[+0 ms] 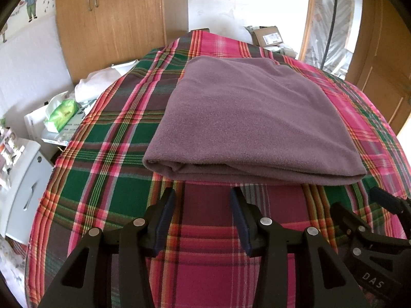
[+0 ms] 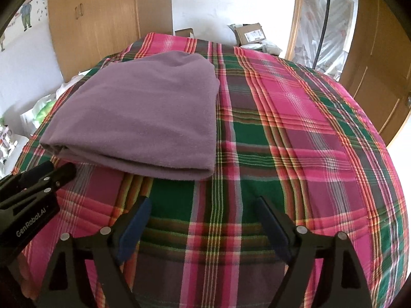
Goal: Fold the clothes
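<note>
Bedroom setting: wooden wardrobe point(image 1: 108, 23) against the far wall, bed spread with a pink-and-green plaid cover point(image 1: 110, 133). Folded mauve fleece garment point(image 1: 246, 118) centred on the cover, layered edge facing the grippers, corners roughly square. Left gripper point(image 1: 203, 195) just short of that near edge, fingers spread, nothing between them. Right gripper point(image 2: 203, 205) likewise spread and empty, over bare plaid to the right of the fleece point(image 2: 143, 118).

Judgement: fold near done or one more halving due. For a clean halving: take both near corners through all layers, lift low, carry to the far edge, match corners before release; risk of inner layers slipping and bunching.

View differences: left wrist alone shows green tissue pack point(image 1: 63, 114) and white clutter beside the bed. Right wrist alone shows open plaid to the right and the left tool's side lettering. Cardboard box point(image 2: 250, 34) beyond the bed in both.
</note>
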Motion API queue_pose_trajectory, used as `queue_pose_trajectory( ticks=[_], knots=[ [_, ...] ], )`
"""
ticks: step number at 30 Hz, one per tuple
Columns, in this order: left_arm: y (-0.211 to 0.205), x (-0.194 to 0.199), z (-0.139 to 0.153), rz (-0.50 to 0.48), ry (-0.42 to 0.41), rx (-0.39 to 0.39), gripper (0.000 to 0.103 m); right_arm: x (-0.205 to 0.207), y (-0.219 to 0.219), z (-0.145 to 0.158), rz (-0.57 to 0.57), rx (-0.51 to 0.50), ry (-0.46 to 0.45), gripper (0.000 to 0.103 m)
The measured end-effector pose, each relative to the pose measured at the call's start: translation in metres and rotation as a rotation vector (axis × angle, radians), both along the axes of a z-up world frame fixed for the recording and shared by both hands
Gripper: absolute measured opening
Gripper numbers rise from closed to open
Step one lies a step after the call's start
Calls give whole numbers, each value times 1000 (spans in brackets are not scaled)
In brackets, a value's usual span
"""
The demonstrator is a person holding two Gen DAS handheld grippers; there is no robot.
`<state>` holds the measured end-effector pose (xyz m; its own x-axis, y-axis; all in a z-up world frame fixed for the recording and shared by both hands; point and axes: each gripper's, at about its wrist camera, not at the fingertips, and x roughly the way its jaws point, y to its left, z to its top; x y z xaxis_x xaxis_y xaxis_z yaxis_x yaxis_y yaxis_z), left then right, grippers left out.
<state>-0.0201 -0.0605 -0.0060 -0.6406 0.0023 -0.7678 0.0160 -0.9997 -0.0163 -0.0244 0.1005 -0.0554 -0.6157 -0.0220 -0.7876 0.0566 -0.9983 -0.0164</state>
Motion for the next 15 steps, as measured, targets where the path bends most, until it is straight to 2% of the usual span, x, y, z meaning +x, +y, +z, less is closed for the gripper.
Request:
queue_pose_trajectory(
  ticks=[15],
  knots=[
    [0, 0, 0, 3, -1, 1, 46, -2, -1, -1, 3, -1, -3, 88]
  ],
)
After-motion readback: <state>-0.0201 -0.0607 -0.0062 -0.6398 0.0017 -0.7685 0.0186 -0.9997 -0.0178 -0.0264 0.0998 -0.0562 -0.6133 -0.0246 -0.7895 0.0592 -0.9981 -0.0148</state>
